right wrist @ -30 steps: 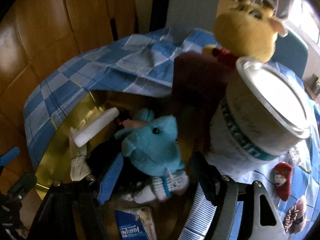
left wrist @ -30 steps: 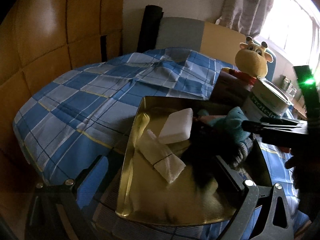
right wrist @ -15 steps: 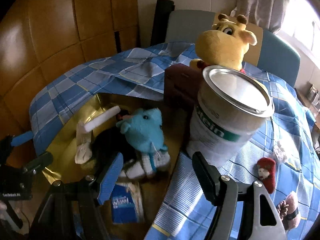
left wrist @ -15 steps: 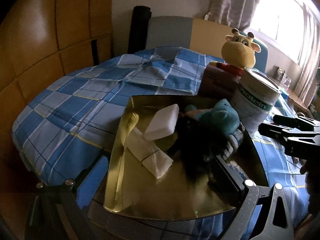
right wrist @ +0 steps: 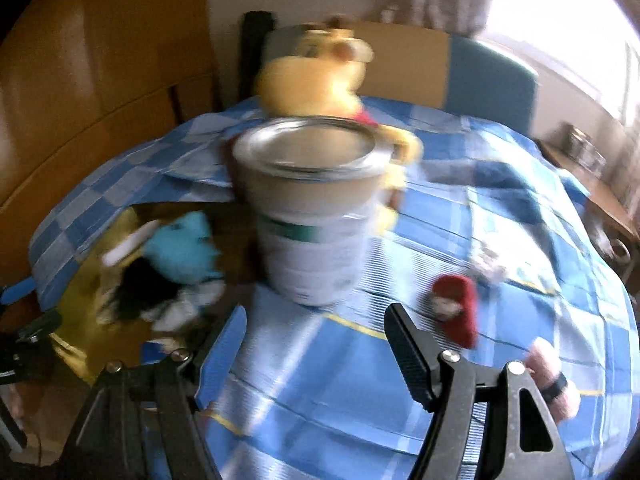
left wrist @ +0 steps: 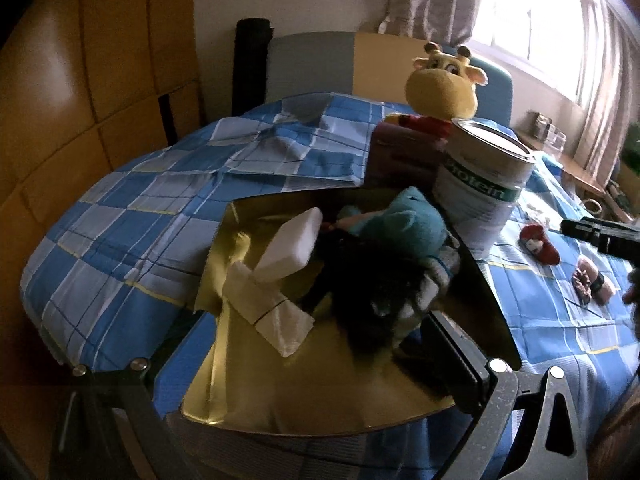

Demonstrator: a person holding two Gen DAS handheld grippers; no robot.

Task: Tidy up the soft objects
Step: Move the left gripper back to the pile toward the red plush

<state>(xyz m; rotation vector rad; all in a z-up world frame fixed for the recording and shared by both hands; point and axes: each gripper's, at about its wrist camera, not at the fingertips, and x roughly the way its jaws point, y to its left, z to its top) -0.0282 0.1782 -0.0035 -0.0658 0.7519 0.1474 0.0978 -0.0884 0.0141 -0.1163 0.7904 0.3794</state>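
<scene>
The right hand-held gripper (right wrist: pixel 316 344) hangs with its jaws wide apart and nothing between them, over the blue checked cloth (right wrist: pixel 500 208) that covers the desk. Straight ahead of it stands a tall tin (right wrist: pixel 312 208), with a yellow giraffe toy (right wrist: pixel 316 76) behind that. Off to its right, near the right-hand jaw, lies a small red toy (right wrist: pixel 456 312), and closer in on the same side a pinkish one (right wrist: pixel 556 384) partly hidden by the gripper body. These two look like the loose soft things left to gather, and the open jaws suit a reach for either; the view is blurred, so I cannot tell which is meant.

The left hand-held gripper (left wrist: pixel 296 360) is also apart and empty, its jaws framing the near edge of a gold tray (left wrist: pixel 320 392). Ahead of it in the tray sit a white sponge block (left wrist: pixel 292 248) leaning on a folded white cloth (left wrist: pixel 268 308), and to their right a teal plush (left wrist: pixel 416 224) lying on a dark furry heap (left wrist: pixel 372 304). The tray seems to serve as the collecting place, with the left gripper near its front rim perhaps to steady it. The tin stands just beyond the tray's far right corner.
</scene>
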